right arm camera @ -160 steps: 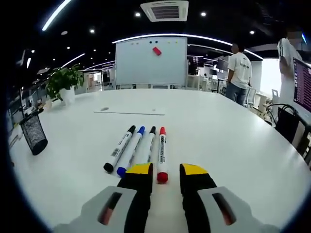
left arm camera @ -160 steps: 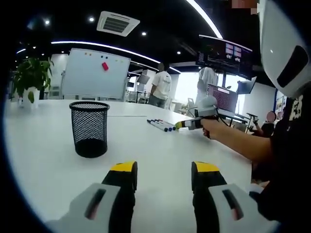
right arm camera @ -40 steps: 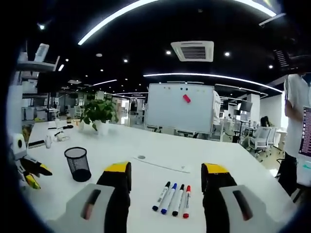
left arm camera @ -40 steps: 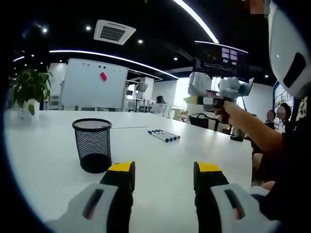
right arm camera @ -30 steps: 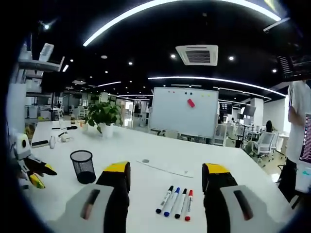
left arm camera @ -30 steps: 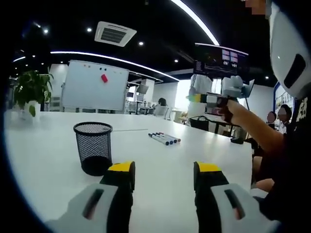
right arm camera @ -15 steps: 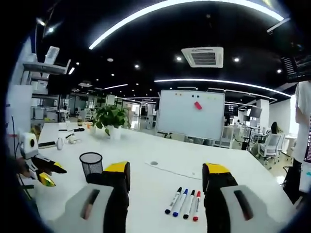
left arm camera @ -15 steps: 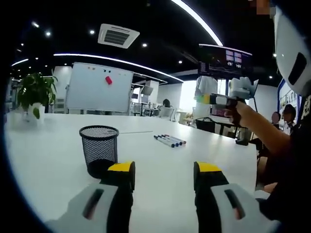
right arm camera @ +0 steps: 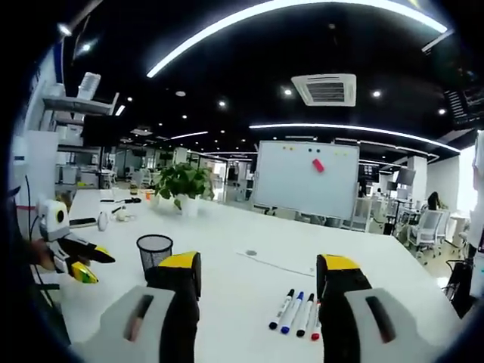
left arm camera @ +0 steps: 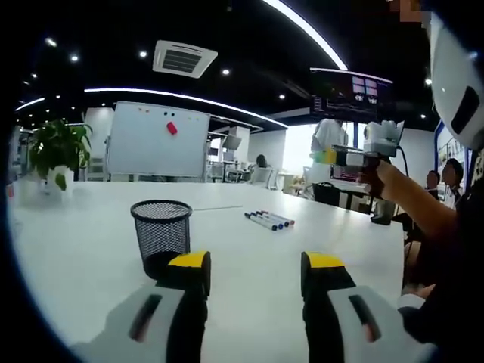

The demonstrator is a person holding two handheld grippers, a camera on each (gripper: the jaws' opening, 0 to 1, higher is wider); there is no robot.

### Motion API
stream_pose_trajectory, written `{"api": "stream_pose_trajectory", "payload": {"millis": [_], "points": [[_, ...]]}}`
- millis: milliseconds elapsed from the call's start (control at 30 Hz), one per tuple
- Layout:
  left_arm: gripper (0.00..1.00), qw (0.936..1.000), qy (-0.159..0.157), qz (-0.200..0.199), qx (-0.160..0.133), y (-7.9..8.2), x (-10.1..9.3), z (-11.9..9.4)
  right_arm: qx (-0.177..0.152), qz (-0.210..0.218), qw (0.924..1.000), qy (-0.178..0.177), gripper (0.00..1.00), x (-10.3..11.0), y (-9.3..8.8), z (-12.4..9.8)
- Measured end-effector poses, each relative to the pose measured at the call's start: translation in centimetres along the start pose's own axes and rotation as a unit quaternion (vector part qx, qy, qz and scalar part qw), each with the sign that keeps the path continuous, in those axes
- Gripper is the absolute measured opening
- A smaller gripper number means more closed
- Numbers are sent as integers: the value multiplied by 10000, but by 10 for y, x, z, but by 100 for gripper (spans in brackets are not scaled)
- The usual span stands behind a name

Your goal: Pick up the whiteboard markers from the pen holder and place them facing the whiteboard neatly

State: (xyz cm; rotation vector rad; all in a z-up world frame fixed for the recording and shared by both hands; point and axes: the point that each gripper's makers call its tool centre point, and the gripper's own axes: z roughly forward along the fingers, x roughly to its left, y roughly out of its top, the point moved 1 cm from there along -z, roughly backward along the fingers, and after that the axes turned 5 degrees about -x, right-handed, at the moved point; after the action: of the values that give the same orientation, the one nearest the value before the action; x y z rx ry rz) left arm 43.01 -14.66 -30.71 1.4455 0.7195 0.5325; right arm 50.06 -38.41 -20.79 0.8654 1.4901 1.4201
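Now the four whiteboard markers [right arm camera: 296, 311] lie side by side on the white tabletop [right arm camera: 227, 257], in a tidy row, with their caps toward the far whiteboard [right arm camera: 306, 180]. In my left gripper view the same row [left arm camera: 269, 220] is far and to the right, well apart from the pen holder [left arm camera: 161, 234]. The black mesh pen holder stands upright just beyond my left jaws, and through the mesh I see no marker inside, so I judge that the placing is finished or nearly finished.

My right gripper [right arm camera: 261, 281] has its jaws wide and holds nothing; I hold it raised above the tabletop, and the markers show between the jaws, close to the right one. My left gripper [left arm camera: 253, 271] is also wide and empty, low near the pen holder.

What could go wrong: if I bring the right jaws down without care, the right jaw can touch the red marker at the end of the row and roll it, because the markers are round and the tabletop looks smooth. Then the row is not neat any more. A careless move of the left jaws can tip the light pen holder.

A potted plant [right arm camera: 184, 184] stands far on the left.
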Motion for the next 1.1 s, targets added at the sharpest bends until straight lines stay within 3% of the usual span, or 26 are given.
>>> {"api": "stream_pose_trajectory", "payload": {"millis": [267, 433, 1100], "points": [[49, 10000, -40, 11, 49, -3, -3, 3, 76, 29, 10000, -12, 69, 2, -5, -9], [49, 9999, -79, 41, 70, -3, -5, 6, 241, 20, 9997, -32, 69, 2, -22, -15], [48, 9999, -79, 60, 37, -1, -3, 7, 214, 214, 9995, 61, 70, 16, -40, -26]]}}
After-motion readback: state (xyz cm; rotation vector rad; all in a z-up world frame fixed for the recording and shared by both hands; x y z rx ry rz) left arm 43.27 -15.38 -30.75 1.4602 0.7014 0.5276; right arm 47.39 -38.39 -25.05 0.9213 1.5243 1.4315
